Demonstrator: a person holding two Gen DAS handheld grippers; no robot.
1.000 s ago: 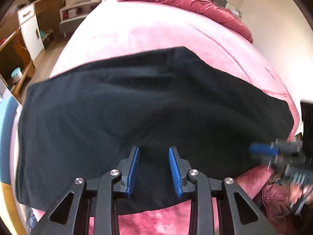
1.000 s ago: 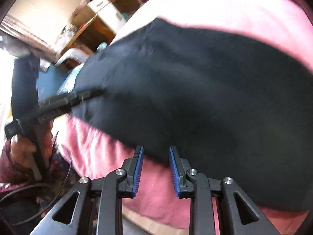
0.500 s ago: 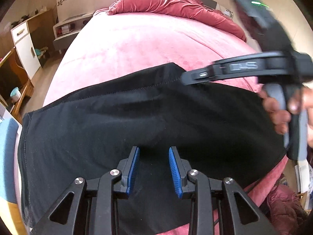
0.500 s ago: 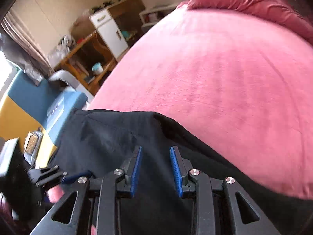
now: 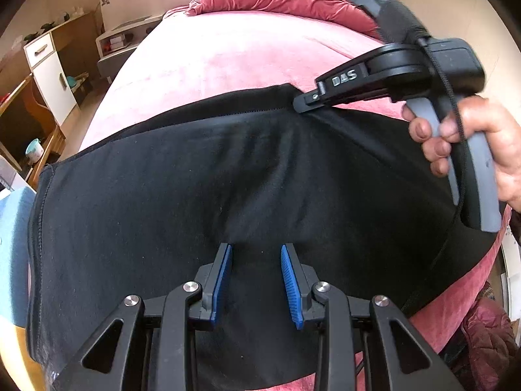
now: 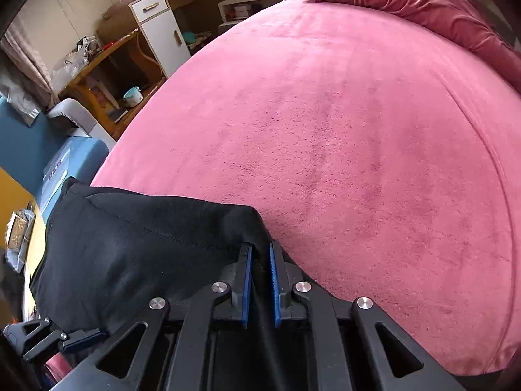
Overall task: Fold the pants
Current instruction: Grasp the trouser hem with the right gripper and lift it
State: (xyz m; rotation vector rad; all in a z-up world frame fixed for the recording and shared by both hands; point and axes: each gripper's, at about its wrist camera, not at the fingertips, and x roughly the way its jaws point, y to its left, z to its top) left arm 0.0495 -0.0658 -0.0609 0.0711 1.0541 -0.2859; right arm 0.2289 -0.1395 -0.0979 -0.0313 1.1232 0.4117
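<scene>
Black pants (image 5: 202, 189) lie spread across the near part of a pink bed (image 5: 228, 55). My left gripper (image 5: 255, 260) is open and hovers over the middle of the near edge of the pants, holding nothing. My right gripper (image 6: 259, 254) is shut on the far corner of the pants (image 6: 143, 244); in the left wrist view it (image 5: 301, 106) pinches that far edge at the upper right, held by a hand (image 5: 472, 150). The left gripper also shows in the right wrist view at the bottom left (image 6: 81, 337).
A crumpled red quilt (image 5: 286, 0) lies at the head of the bed. A white cabinet (image 5: 52, 71) and wooden shelves (image 6: 107, 75) stand on the left. A blue and yellow seat (image 6: 49, 163) is at the near left. Pink bed surface stretches beyond the pants.
My right gripper swung from the near edge of the pants over to their far corner and closed on it. My left gripper stayed open over the near edge.
</scene>
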